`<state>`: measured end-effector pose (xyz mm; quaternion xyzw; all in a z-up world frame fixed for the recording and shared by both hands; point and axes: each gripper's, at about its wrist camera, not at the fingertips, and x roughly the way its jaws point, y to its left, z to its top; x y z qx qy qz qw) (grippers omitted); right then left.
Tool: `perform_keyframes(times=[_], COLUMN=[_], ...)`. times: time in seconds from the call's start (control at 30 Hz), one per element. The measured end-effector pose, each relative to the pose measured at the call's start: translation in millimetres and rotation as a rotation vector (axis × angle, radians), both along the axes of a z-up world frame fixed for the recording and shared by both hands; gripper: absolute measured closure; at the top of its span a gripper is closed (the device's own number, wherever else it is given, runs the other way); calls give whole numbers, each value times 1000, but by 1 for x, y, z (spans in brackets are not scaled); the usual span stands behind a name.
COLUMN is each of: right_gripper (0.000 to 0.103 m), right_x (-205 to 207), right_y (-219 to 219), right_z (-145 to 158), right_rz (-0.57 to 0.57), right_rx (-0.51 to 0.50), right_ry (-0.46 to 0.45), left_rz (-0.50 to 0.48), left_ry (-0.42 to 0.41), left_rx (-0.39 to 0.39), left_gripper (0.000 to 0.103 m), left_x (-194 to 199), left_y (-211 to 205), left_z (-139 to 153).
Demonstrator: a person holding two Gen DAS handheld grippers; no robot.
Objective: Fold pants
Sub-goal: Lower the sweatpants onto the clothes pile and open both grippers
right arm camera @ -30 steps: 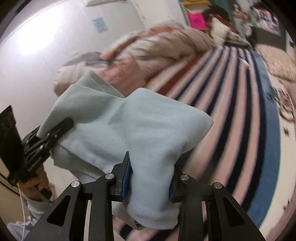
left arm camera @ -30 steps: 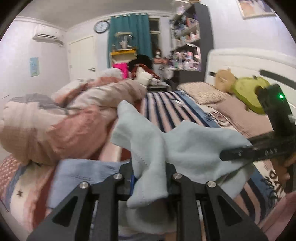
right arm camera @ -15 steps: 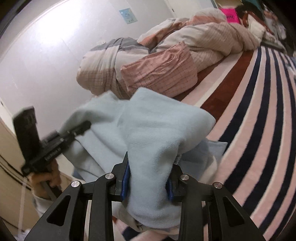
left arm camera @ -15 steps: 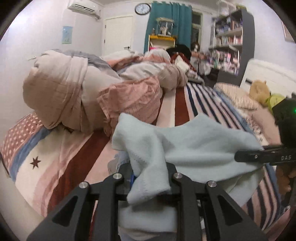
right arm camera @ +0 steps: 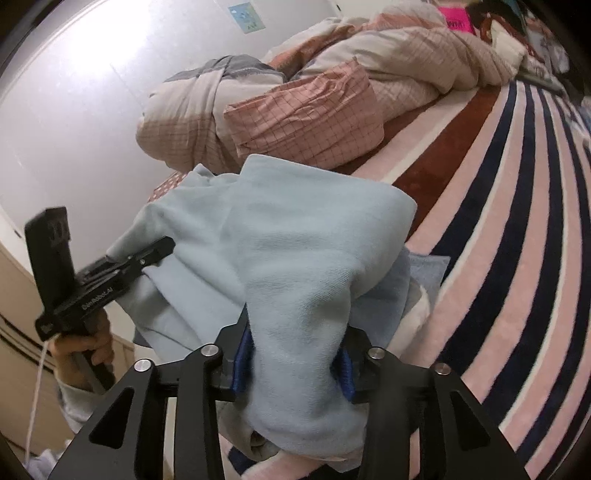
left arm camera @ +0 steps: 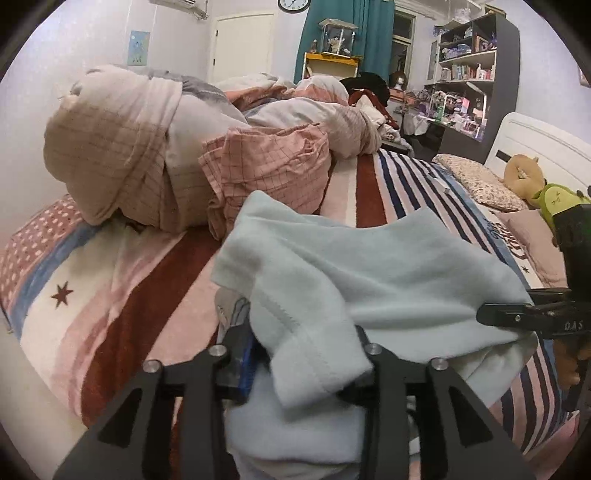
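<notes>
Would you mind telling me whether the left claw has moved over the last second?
Yes. The left claw has come down toward the striped blanket; the wall clock has risen.

White letters reading "DAS" stand on the black side of the right gripper (left arm camera: 495, 320) as the left wrist view shows it. In the right wrist view, the left gripper (right arm camera: 162, 248) carries white lettering along its black body that reads roughly "GenRobot.AI"; the letters are small and partly soft. The pink sign (right arm camera: 457, 18) at the far end of the bed bears dark writing too blurred to read.
</notes>
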<state>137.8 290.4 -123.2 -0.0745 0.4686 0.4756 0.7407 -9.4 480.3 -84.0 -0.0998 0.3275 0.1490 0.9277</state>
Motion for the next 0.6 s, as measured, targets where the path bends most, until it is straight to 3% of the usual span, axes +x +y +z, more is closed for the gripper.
perform_keyframes(times=[0.13,0.37,0.43,0.6], right_gripper=[64,57,51,47], right_x=[-4,-13,-20,-40], right_y=[-3,-27,-38,-81], right_z=[6,19,25,40], right_rz=[1,-27,-36,-76], right_rx=[-10,-8,-13,-42], right_ry=[-37,-68,-92,-159], left_rz=[47,99,91,34], left_ry=[6,-20,-45,-128], left_rx=[65,155,151,172], left_gripper=[47,33,29,21], left_x=[-5,-23,-27,-30], left_y=[-7,-37,-52,-108], left_z=[8,28,35,53])
